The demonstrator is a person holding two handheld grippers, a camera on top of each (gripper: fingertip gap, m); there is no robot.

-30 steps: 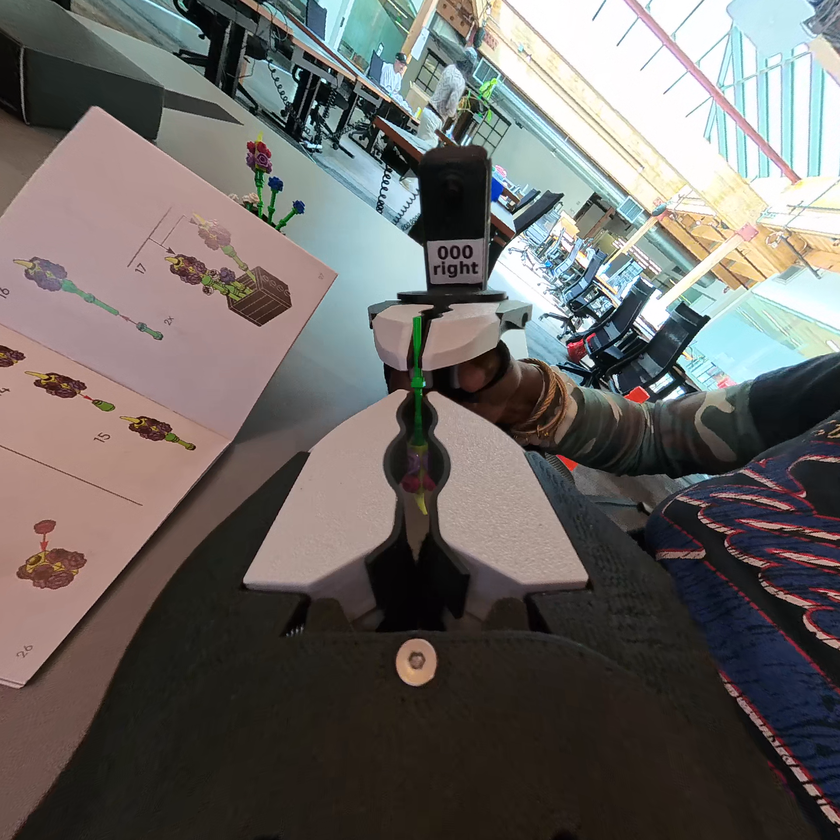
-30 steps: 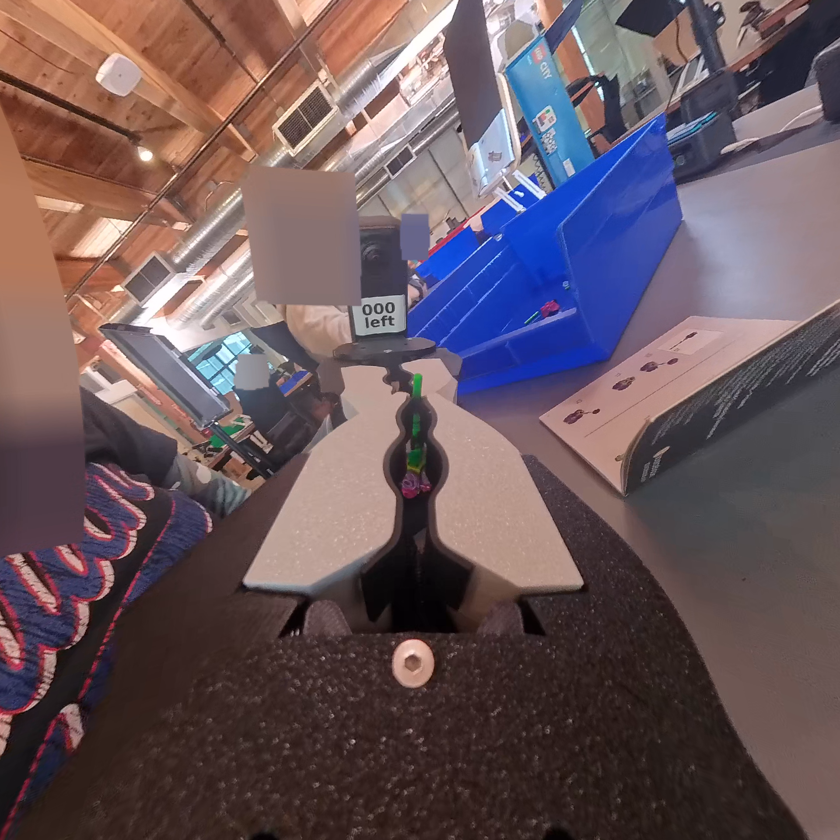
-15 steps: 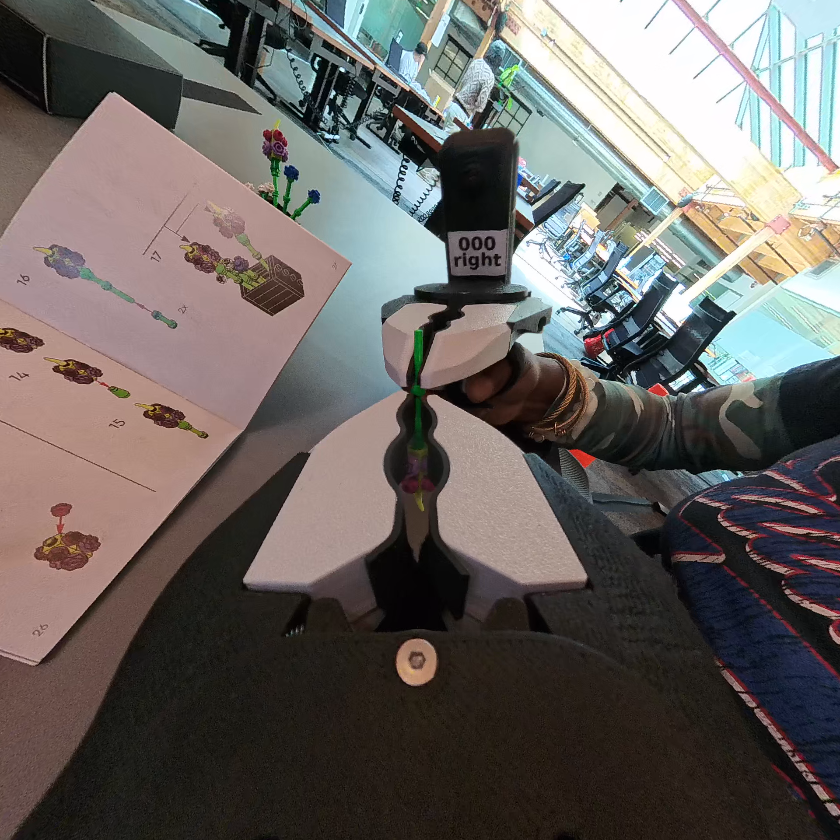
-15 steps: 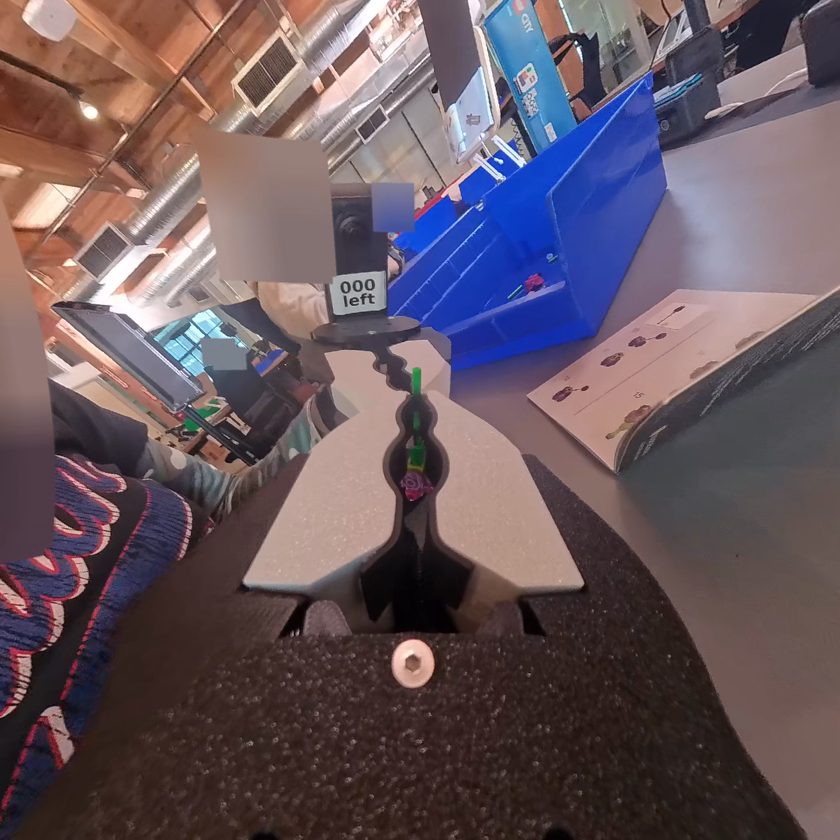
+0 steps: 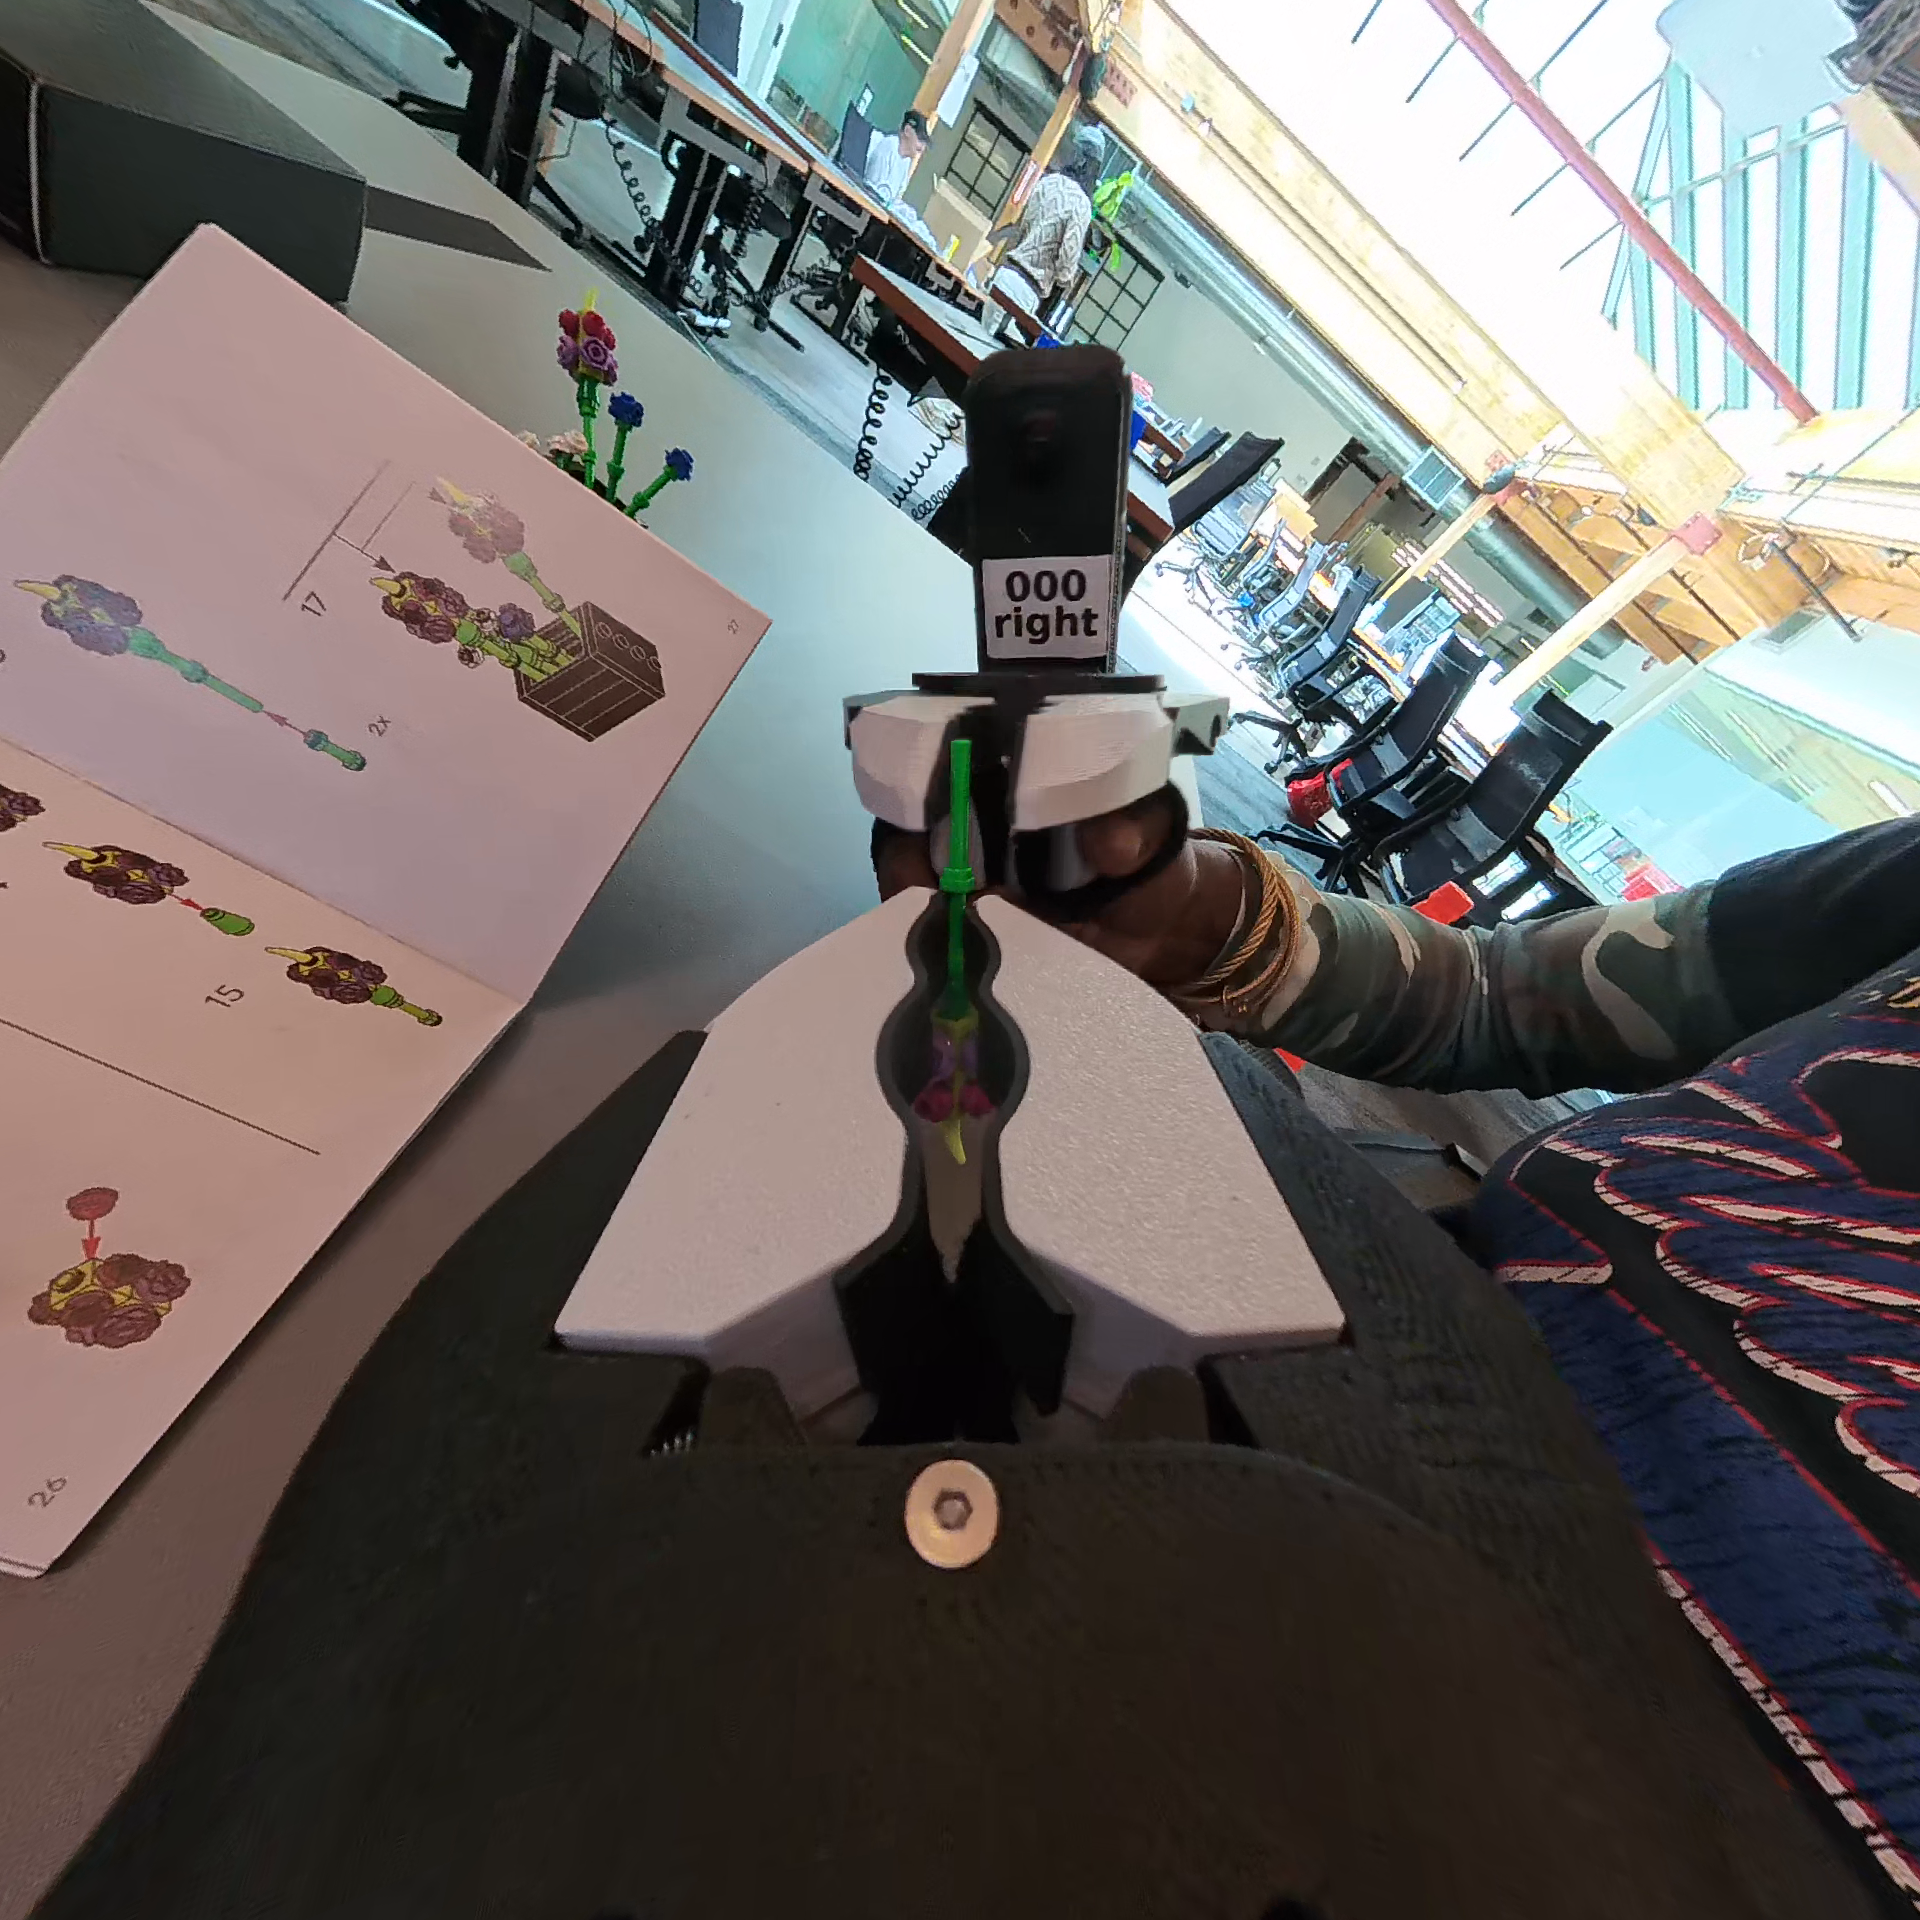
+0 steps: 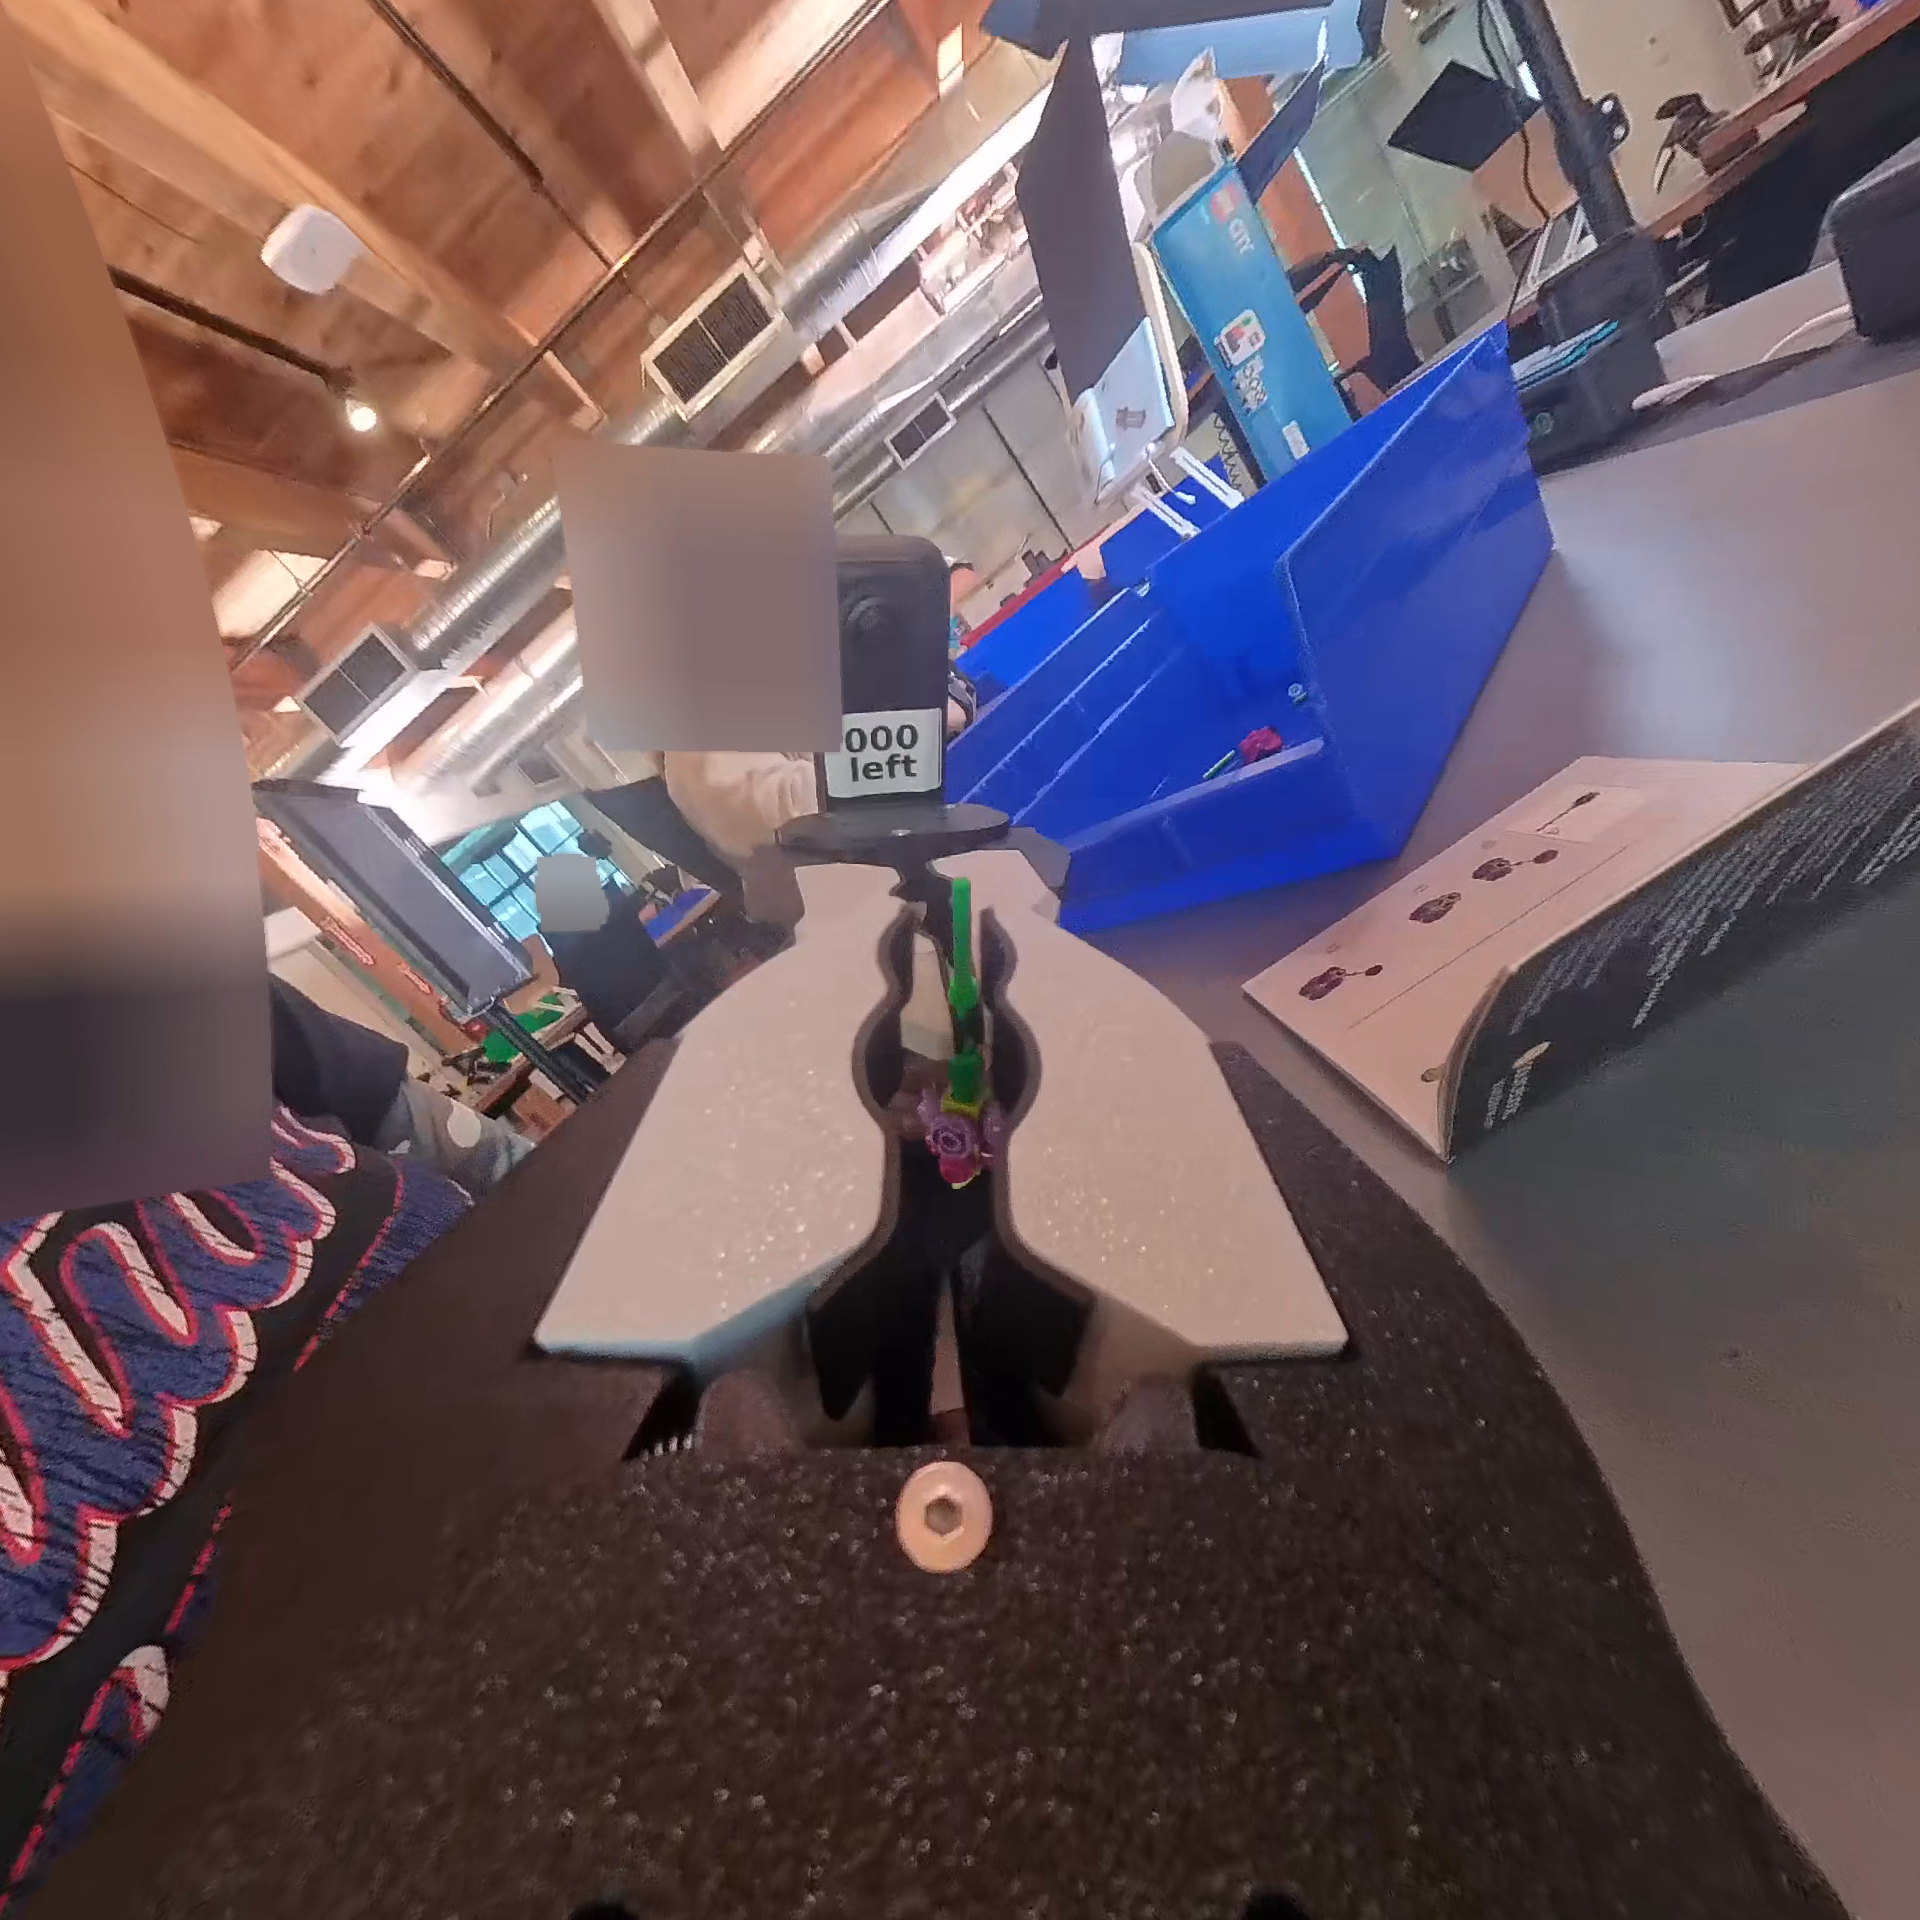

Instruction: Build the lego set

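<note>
- An open instruction booklet (image 5: 312, 727) lies flat on the grey tabletop (image 5: 831, 582) at the left. Behind its far edge stands a small bunch of built flowers (image 5: 603, 416), upright.
- The left claw (image 5: 951, 909) is held above the tabletop's edge. Its white fingers are nearly together, and they pinch a lego flower (image 5: 951, 1091).
- The long axis of the lego flower runs along the fingers. The purple and magenta head sits in the round hollow between them, with a yellow spike toward the camera. The green stem points forward, out past the fingertips.
- The stem's free end shows in front of the right claw (image 5: 1003, 774), which faces the left claw, close to it and tip toward tip.
- A hand (image 5: 1122, 883) grips the handle under the right claw. The wrist bears gold bangles, and the forearm in a camouflage sleeve (image 5: 1507, 987) reaches in from the right, about level.
- In the right wrist view, the right claw's fingers leave a narrow gap. A purple flower head (image 6: 956, 1138) shows in their hollow, and a green stem (image 6: 961, 966) runs forward through the gap.
- I cannot tell whether these fingers press the stem, nor whether this is the same flower.
- To the right, a blue bin (image 6: 1403, 623) stands on the tabletop beyond the booklet.
</note>
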